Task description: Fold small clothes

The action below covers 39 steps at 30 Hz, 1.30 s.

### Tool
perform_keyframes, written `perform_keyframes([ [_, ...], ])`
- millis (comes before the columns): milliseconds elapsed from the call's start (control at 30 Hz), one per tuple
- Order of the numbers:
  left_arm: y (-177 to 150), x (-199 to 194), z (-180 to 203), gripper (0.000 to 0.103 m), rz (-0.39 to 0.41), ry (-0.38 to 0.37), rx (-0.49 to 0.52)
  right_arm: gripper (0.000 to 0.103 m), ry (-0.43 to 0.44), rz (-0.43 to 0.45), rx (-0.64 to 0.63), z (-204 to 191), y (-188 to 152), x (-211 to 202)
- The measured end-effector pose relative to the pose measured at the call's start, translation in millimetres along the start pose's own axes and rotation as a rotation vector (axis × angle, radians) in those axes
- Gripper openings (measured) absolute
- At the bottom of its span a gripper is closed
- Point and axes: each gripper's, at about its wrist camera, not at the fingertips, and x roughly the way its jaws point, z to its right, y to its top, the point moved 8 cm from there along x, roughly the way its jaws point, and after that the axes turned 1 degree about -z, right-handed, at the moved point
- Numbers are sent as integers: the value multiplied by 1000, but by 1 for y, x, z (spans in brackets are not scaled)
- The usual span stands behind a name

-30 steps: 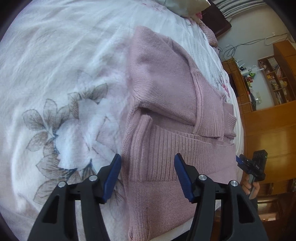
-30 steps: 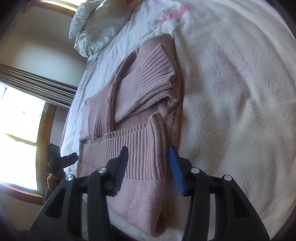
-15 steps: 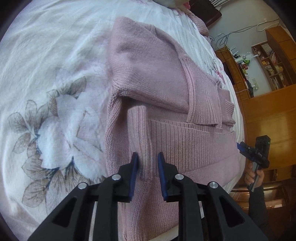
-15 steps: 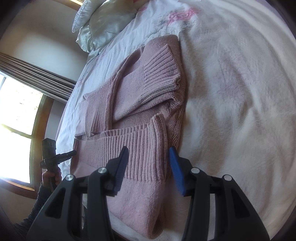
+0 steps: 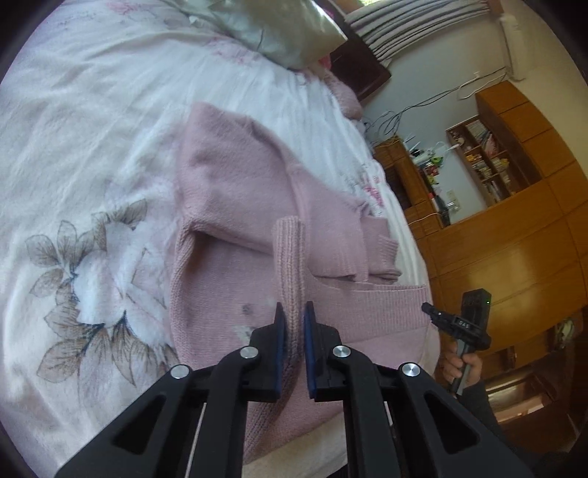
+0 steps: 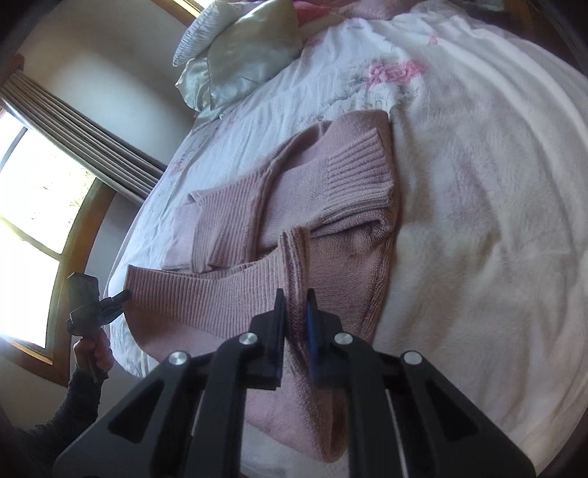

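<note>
A pink knitted sweater (image 5: 235, 191) (image 6: 352, 191) lies on the white flowered bedspread (image 5: 73, 128), sleeves folded across its body. Its ribbed hem band is raised off the bed at both ends. My left gripper (image 5: 293, 316) is shut on one corner of that hem, which stands up as a ribbed fold (image 5: 290, 250). My right gripper (image 6: 295, 305) is shut on the opposite hem corner (image 6: 294, 250), the band stretching between the two. Each wrist view also shows the other gripper far off at the hem's other end, held by a hand (image 5: 463, 364) (image 6: 92, 353).
A pale green pillow (image 5: 279, 33) (image 6: 239, 55) lies at the head of the bed. Wooden cabinets and shelves (image 5: 507, 206) stand beyond one bed edge, and a window with a grey curtain (image 6: 73, 125) beyond the other. The bedspread (image 6: 496, 220) stretches wide beside the sweater.
Both grippers went from open to shut, the left first and then the right, each on a hem corner. They have lifted the ribbed hem band up off the bed.
</note>
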Motion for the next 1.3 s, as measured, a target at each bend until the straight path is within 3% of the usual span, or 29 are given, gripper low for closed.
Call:
perform_keyframes([
  [267,21,-53,41,8,130,-124,63,8,27,117,-50,-39,17,-52],
  [400,52,-66,54,8,169,-130,89,8,17,179,-59,-48,45,-69],
  [600,113,-51,58,8,185,-102,103,8,-26,229,-36,-45,98,-67],
  [767,158,-23,48,8,170,-64,96,8,-74,233,-24,-34,145,-46],
  [933,188,23,14,8,119,-4,42,8,-144,188,-1,-11,180,-3],
  [1133,198,78,-44,8,43,74,-82,8,-238,75,29,24,195,69],
  [1300,203,98,-72,8,17,110,-151,8,-318,16,78,58,195,108],
])
